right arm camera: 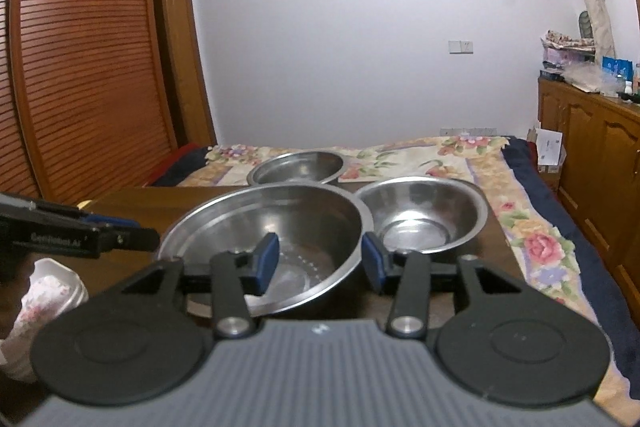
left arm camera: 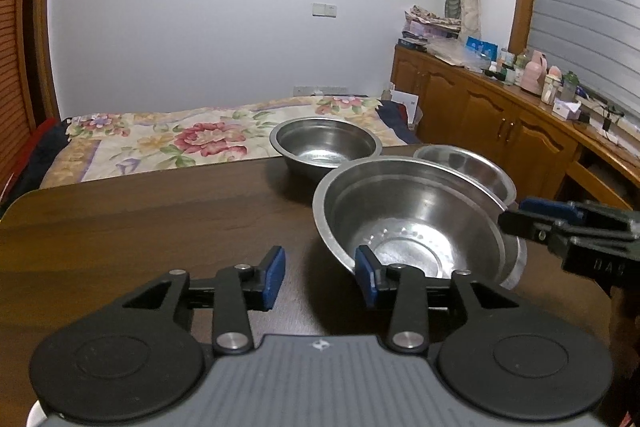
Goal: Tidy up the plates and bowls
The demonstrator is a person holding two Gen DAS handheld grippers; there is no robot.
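A large steel bowl (left arm camera: 412, 223) (right arm camera: 264, 227) stands on the dark wooden table (left arm camera: 160, 227). My left gripper (left arm camera: 320, 277) is open at the bowl's near left rim; its right pad is against the rim and the left pad is over bare table. My right gripper (right arm camera: 320, 263) is open across the bowl's right rim, one finger inside and one outside, neither pad pressing. Each gripper shows in the other's view, the right gripper (left arm camera: 520, 215) and the left gripper (right arm camera: 132, 235). A second steel bowl (left arm camera: 326, 147) (right arm camera: 296, 167) sits at the far edge. A third, smaller bowl (left arm camera: 468, 171) (right arm camera: 420, 223) sits right of the large one.
Behind the table lies a bed with a flowered cover (left arm camera: 200, 143) (right arm camera: 440, 155). Wooden cabinets (left arm camera: 500, 123) with clutter on top line the right wall. A white flowered cloth or sleeve (right arm camera: 44, 291) shows under the left gripper. The table's left half (left arm camera: 120, 211) is bare wood.
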